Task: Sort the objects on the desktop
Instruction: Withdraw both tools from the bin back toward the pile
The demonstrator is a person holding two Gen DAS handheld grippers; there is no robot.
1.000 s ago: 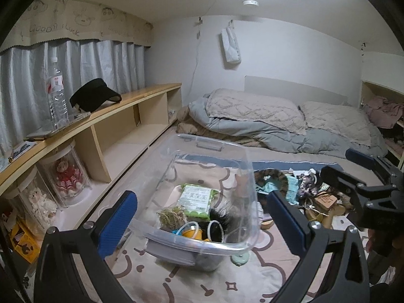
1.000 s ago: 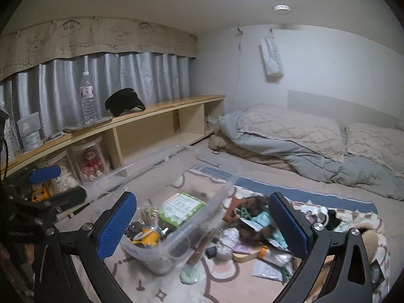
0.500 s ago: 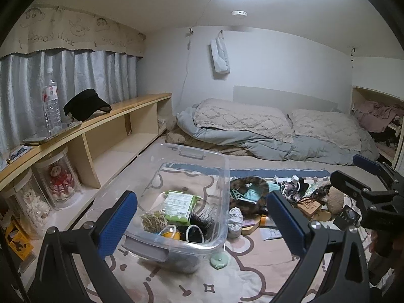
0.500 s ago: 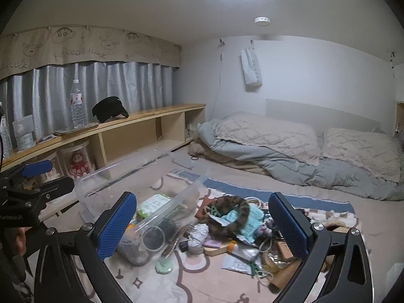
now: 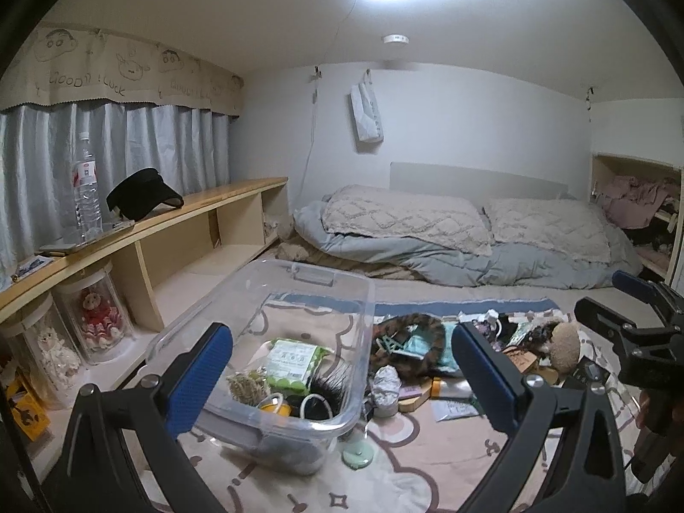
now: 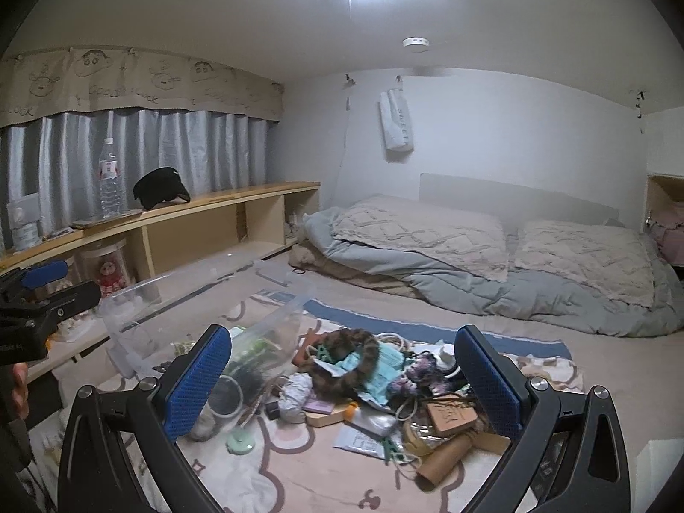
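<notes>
A cluttered bedroom floor is shown from two hand-held grippers, both held above a patterned rug. The left hand-held gripper is seen with its blue-padded fingers spread wide and nothing between them; the right hand-held gripper is likewise released and empty. A clear plastic storage bin is placed on the rug directly ahead of the left hand-held gripper, its long axis running away from the camera towards the bed. A few things are already held in it, among them a green packet and a black bristly item. The unsorted pile is spread on the rug just beside the bin's right side, and a brown striped band, a teal paper, cords and a cardboard tube are found in it. The pile is framed squarely between the right hand-held gripper's fingers, below and ahead, so the right hand is judged nearer to it, with the bin lying to its left. The tube is laid slantwise across that gripper's line of approach. A low wooden shelf is seen along the left wall.
</notes>
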